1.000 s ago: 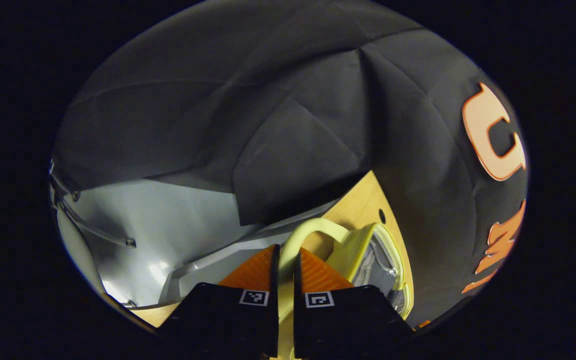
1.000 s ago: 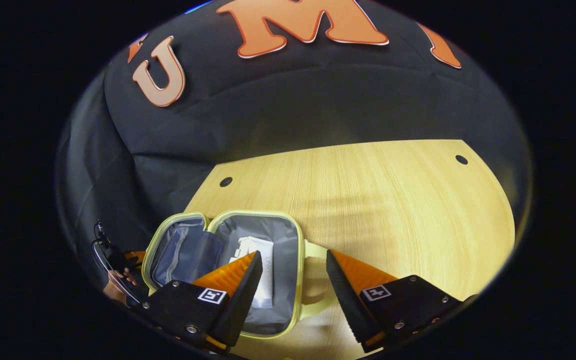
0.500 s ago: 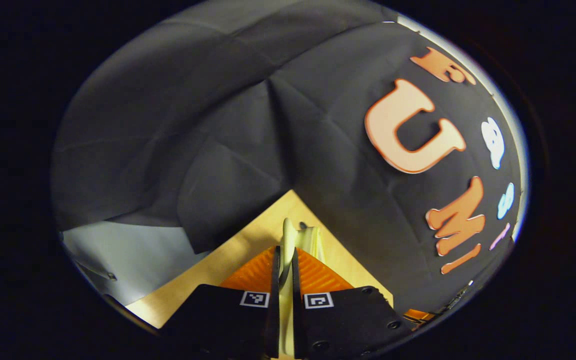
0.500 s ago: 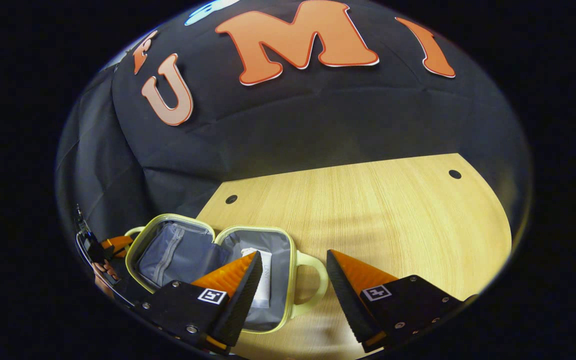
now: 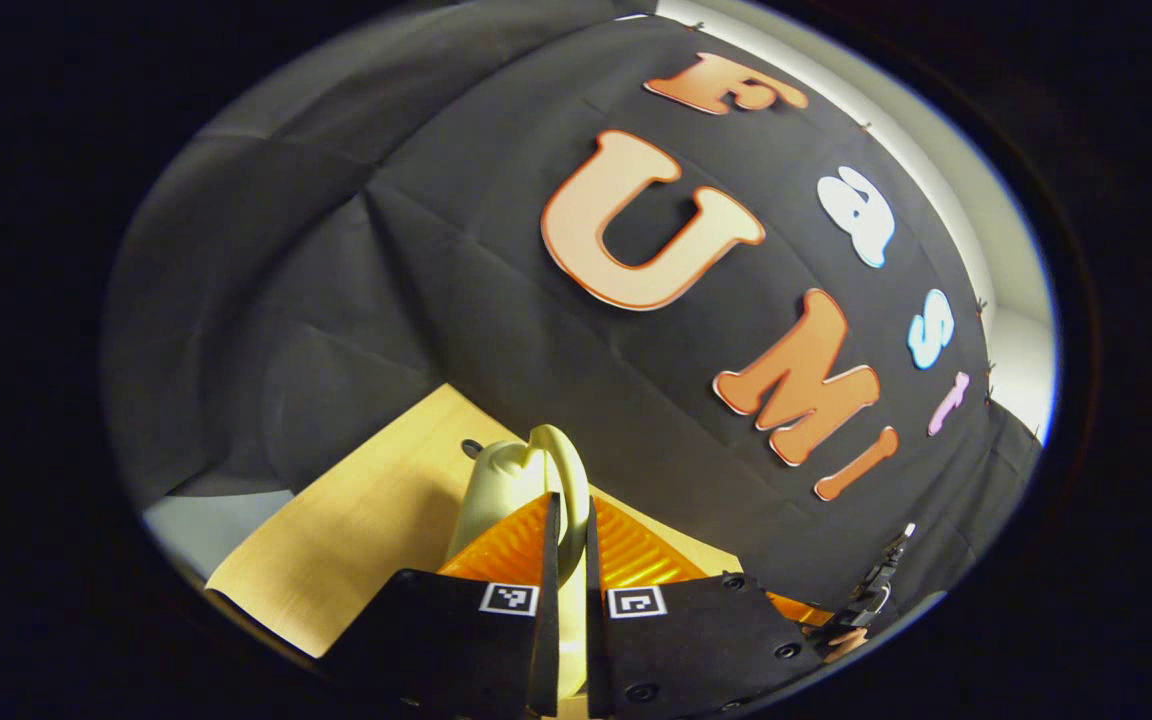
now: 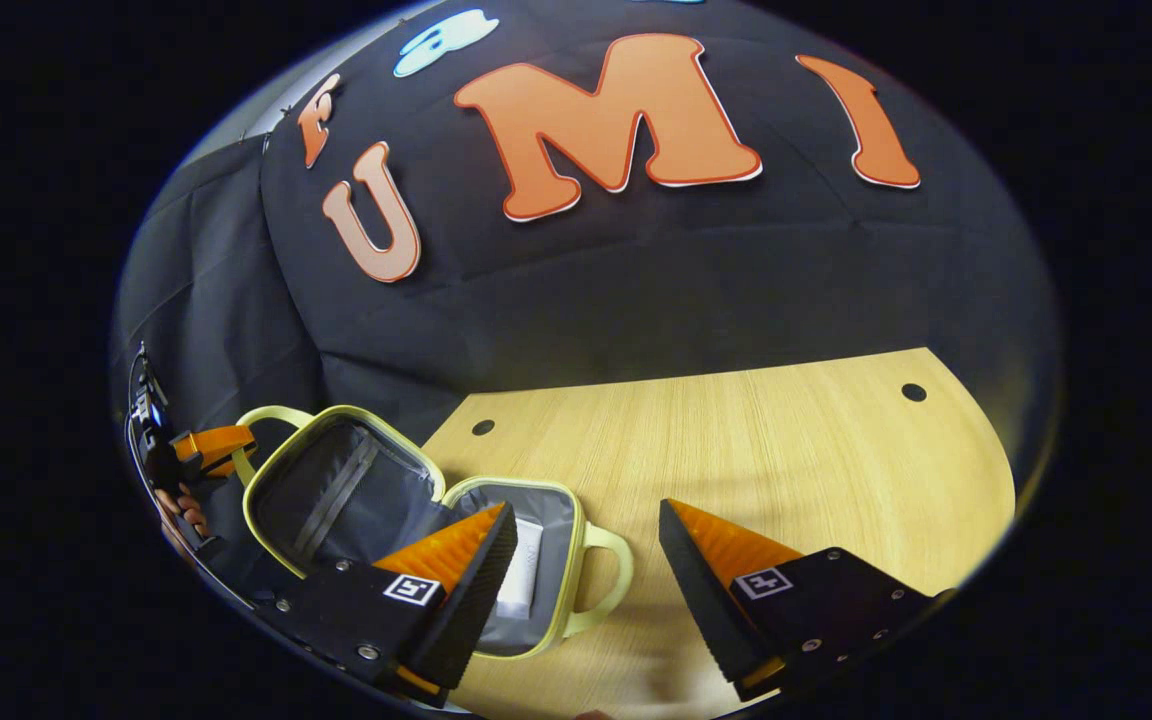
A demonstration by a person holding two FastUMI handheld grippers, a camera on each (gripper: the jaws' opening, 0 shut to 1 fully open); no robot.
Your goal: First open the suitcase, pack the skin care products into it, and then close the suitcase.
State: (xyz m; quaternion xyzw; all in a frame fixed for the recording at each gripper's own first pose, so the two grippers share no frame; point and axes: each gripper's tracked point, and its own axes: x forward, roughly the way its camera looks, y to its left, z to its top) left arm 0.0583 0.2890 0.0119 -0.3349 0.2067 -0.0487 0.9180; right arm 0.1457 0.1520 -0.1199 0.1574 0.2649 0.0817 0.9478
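Left gripper view: the left gripper is clamped on the suitcase's lid handle — closing is the step in hand.

Right gripper view: the right gripper hangs wide apart, holding nothing. The suitcase sits on the counter, lid half raised, a white tube inside; its print is unreadable. Next, likely swing the lid down.

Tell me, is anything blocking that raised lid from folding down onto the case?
Nothing visible blocks it. The left tool grips the lid's handle, and the lid stands raised. The base holds a flat white tube. The right tool hangs open near it.
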